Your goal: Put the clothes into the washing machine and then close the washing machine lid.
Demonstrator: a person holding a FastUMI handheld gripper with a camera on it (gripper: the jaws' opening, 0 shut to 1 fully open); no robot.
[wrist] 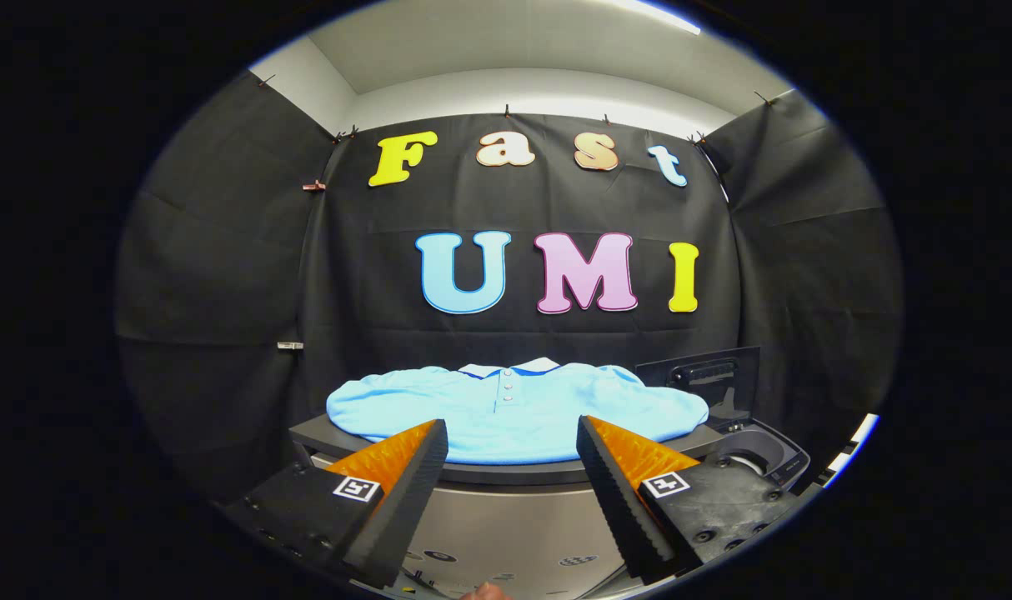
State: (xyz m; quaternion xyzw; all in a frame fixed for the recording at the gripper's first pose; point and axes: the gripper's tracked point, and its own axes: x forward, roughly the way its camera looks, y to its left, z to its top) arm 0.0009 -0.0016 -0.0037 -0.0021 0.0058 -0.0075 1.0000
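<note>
Hovering with fingers spread, pinching nothing
Hand-held gripper (513, 450) hangs with its ridged fingers wide apart; just beyond them a light blue polo shirt (518, 404), soft knit with white collar and buttons, lies flat, long axis running crosswise, on the dark table (506, 473). To the right sits the washing machine (743, 417), lid raised
</note>
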